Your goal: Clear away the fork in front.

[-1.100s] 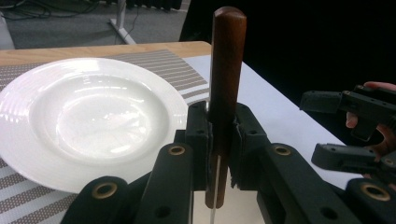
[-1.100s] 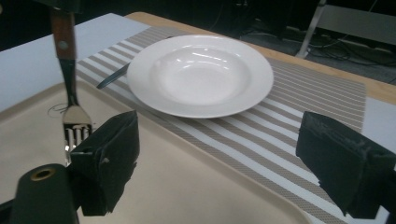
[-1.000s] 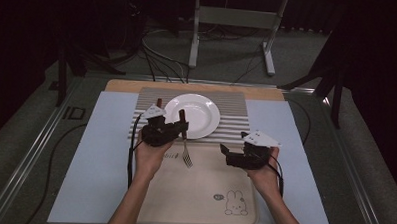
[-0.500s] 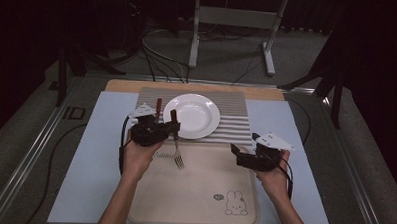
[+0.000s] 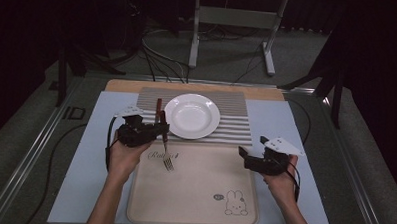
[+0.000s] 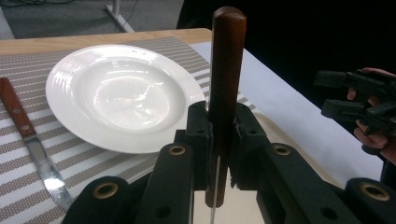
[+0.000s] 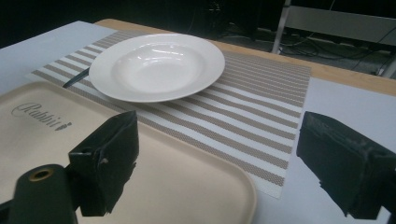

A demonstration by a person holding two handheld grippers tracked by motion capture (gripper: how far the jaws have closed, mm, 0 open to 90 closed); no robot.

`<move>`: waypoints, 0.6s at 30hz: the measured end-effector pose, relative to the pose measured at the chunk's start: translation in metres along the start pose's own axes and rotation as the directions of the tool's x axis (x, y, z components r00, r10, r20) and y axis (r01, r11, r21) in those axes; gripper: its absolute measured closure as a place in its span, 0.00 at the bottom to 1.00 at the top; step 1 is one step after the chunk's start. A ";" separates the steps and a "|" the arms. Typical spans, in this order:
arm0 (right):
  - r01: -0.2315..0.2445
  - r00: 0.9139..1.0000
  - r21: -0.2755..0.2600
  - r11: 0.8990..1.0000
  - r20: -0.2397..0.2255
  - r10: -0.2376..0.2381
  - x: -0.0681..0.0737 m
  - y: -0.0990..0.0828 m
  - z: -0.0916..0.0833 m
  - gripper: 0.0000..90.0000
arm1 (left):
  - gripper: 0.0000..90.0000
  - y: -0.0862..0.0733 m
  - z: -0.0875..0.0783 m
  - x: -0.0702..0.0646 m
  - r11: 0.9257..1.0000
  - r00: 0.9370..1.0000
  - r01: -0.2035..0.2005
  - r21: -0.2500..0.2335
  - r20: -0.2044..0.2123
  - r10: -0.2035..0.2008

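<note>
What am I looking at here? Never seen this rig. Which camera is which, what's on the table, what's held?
No robot: a person holds a two-jaw gripper in each hand. The high view looks down from above; the other two cameras ride on the grippers. On the table lie a striped placemat with a white plate and a knife, and a beige tray nearer the person. The left gripper is shut on a wooden-handled fork, tines hanging over the tray. The right gripper is open, holding nothing.
</note>
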State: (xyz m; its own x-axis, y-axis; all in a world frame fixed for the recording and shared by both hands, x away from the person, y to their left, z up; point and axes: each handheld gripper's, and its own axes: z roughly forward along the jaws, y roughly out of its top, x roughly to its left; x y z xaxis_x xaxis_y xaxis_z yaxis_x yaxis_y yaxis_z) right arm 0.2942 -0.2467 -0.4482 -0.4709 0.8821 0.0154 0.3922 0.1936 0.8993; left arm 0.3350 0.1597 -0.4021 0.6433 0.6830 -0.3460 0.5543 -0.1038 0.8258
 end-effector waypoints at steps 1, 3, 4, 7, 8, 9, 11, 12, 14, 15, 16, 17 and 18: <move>0.000 1.000 0.000 1.000 0.002 0.000 -0.001 -0.001 -0.001 0.15 | 0.89 -0.001 -0.002 0.001 1.000 1.000 0.000 0.002 0.000 0.000; 0.002 1.000 0.000 1.000 0.003 -0.002 -0.001 -0.001 -0.002 0.15 | 0.89 -0.001 -0.003 0.001 1.000 1.000 0.001 0.004 -0.001 -0.001; 0.002 1.000 0.002 1.000 0.008 -0.002 -0.002 -0.003 -0.003 0.15 | 0.89 -0.003 -0.006 0.003 1.000 1.000 0.001 0.009 -0.001 -0.001; 0.003 1.000 0.003 1.000 0.010 -0.003 -0.004 -0.005 -0.005 0.15 | 0.89 -0.004 -0.009 0.005 1.000 1.000 -0.003 0.016 -0.004 0.003; 0.002 1.000 0.003 1.000 0.013 -0.002 -0.004 -0.005 -0.005 0.15 | 0.89 -0.004 -0.011 0.005 1.000 1.000 -0.004 0.021 -0.006 0.005; 0.002 1.000 0.004 1.000 0.015 -0.002 -0.005 -0.006 -0.007 0.15 | 0.89 -0.005 -0.012 0.005 1.000 1.000 -0.008 0.024 -0.006 0.008; 0.002 1.000 0.004 1.000 0.016 -0.002 -0.006 -0.007 -0.008 0.15 | 0.89 -0.006 -0.015 0.005 1.000 1.000 -0.010 0.030 -0.007 0.010; 0.001 1.000 0.002 1.000 0.018 -0.001 -0.006 -0.008 -0.009 0.15 | 0.89 -0.007 -0.018 0.006 0.999 1.000 -0.015 0.036 -0.006 0.015; 0.001 1.000 0.000 1.000 0.020 -0.001 -0.007 -0.008 -0.010 0.15 | 0.89 -0.008 -0.019 0.006 0.999 1.000 -0.016 0.038 -0.008 0.016; 0.001 1.000 0.000 1.000 0.020 -0.001 -0.007 -0.008 -0.010 0.15 | 0.89 -0.008 -0.020 0.007 0.999 1.000 -0.018 0.041 -0.008 0.018; -0.001 1.000 0.000 1.000 0.021 0.001 -0.008 -0.009 -0.010 0.15 | 0.89 -0.009 -0.021 0.007 0.999 1.000 -0.016 0.043 -0.009 0.017; -0.003 1.000 0.001 1.000 0.022 0.003 -0.008 -0.009 -0.010 0.15 | 0.89 -0.011 -0.023 0.008 0.999 1.000 -0.015 0.047 -0.008 0.015; -0.003 1.000 0.001 1.000 0.022 0.003 -0.008 -0.009 -0.010 0.15 | 0.89 -0.011 -0.023 0.008 0.999 1.000 -0.015 0.047 -0.008 0.015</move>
State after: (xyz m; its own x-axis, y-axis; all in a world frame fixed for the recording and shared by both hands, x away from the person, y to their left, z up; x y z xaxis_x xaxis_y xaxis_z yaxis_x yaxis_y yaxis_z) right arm 0.2861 -0.2601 -0.4520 -0.4524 0.8918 0.0081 0.3941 0.1918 0.8988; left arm 0.3217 0.1832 -0.4038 0.6474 0.6873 -0.3294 0.5689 -0.1481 0.8090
